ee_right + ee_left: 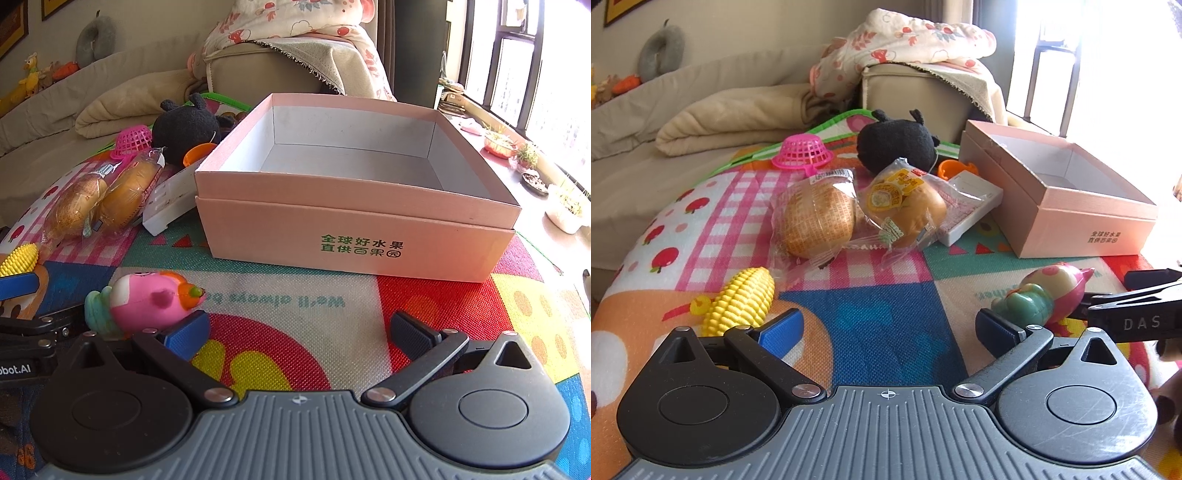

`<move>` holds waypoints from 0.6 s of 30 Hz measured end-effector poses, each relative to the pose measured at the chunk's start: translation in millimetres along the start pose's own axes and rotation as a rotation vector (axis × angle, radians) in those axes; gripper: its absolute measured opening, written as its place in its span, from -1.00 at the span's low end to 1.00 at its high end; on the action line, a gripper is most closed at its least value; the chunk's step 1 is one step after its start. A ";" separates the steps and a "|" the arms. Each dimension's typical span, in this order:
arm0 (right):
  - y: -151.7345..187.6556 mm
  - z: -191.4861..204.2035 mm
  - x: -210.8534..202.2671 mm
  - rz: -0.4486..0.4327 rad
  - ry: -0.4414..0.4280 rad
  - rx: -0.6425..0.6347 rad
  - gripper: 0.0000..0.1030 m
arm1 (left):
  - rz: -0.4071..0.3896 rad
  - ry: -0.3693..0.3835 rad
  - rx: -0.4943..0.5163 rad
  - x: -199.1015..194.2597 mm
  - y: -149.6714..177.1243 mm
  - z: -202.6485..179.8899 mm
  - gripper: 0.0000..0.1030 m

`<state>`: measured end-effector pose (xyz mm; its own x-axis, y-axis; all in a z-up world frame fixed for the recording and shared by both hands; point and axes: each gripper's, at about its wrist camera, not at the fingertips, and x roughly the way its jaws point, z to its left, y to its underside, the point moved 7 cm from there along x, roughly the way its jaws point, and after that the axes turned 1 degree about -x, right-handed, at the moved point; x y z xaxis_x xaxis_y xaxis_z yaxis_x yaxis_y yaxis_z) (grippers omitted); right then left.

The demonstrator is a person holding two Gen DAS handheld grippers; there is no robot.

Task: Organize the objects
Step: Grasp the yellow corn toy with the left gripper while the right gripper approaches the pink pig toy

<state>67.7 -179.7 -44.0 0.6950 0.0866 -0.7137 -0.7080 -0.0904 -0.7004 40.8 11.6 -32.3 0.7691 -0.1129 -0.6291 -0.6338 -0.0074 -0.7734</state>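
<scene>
1. While both tools hover low over the colourful patchwork play mat [871, 317], the left gripper [886, 328] has its blue-padded fingers spread wide with nothing between them.
2. Just outside its left finger lies the yellow plastic corn cob toy [738, 301], close to the pad, though whether they touch cannot be told.
3. Just beyond its right finger lies the pink and green squishy figure toy [1047, 295] on its side, between the two tools.
4. Straight ahead of the left gripper sit two wrapped bread buns, the paler bun in clear printed film [818, 221] and the golden bun with a yellow label [905, 206], touching each other.
5. Behind them stand the pink plastic mesh basket [803, 149], the black plush toy [895, 142] and a small orange plastic piece [955, 170].
6. A white rectangular tray [971, 205] lies beside the golden bun, partly under its wrapper.
7. The right gripper [299, 332] is likewise spread wide and holds nothing; the squishy figure toy [147, 299] rests against the outside of its left finger.
8. Directly ahead of the right gripper, a little way off, stands the open pink cardboard box with green printed characters [354, 236], its white interior bare.
9. To that box's left the white tray [168, 206] lies just beside its corner.
</scene>
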 end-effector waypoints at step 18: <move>13.1 25.3 -44.8 -0.096 -0.106 -0.126 1.00 | -0.044 0.014 -0.010 -26.0 -10.1 80.2 0.99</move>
<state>24.1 -159.7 -21.3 0.7365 0.2045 -0.6448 -0.6134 -0.2001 -0.7640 33.8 94.3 -14.3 0.7953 -0.1257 -0.5931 -0.6000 -0.0228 -0.7997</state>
